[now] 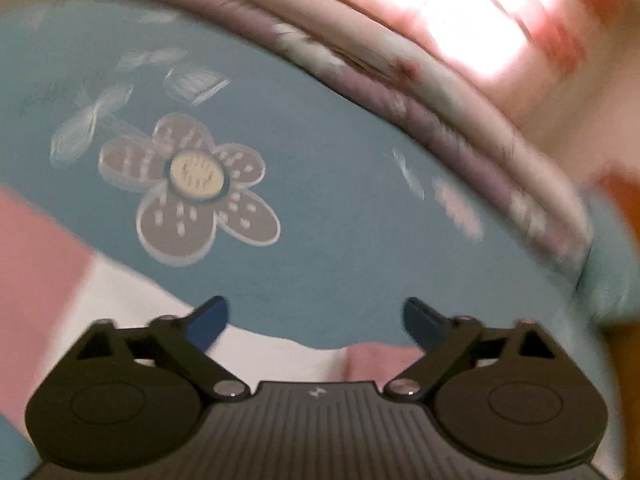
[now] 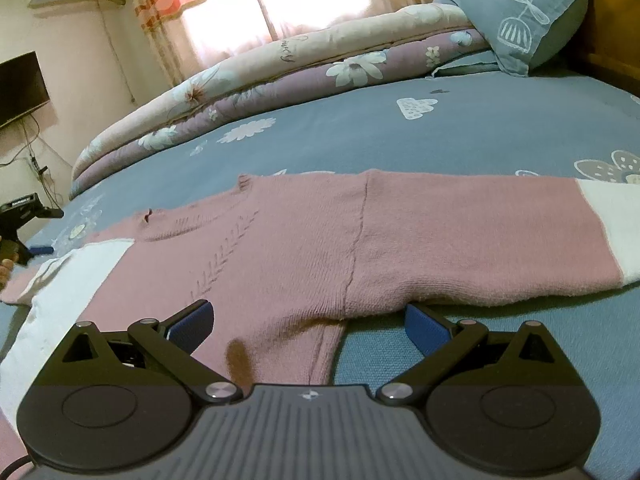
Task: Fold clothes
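Right gripper (image 2: 308,326): jaws spread wide, nothing pinched; blue pads sit low over the near edge of the pink sweater (image 2: 304,248), straddling the spot where the body's side seam meets the underarm. Left gripper (image 1: 316,326): jaws also apart and empty, with only the blue bedsheet (image 1: 340,220) between the pads; a white and pink strip of the knit lies just under and behind its fingertips. That view is motion-blurred, so fine contact cannot be judged. Garment position: sweater lies flat on the bed, front up, collar toward the far side, sleeves stretched out to either side so the long axis runs left to right across the right wrist view. The white cuff (image 2: 608,232) of one sleeve reaches the right edge of frame; the other sleeve's white band (image 2: 80,276) lies at the left, near where the left gripper shows as a small dark tool at the frame edge. Judgement: each hand is nearer its own sleeve; the next fold probably brings a sleeve inward across the body, along that axis. Folded quilt (image 2: 240,96) and pillow (image 2: 520,24) lie well apart from the sweater, beyond it.
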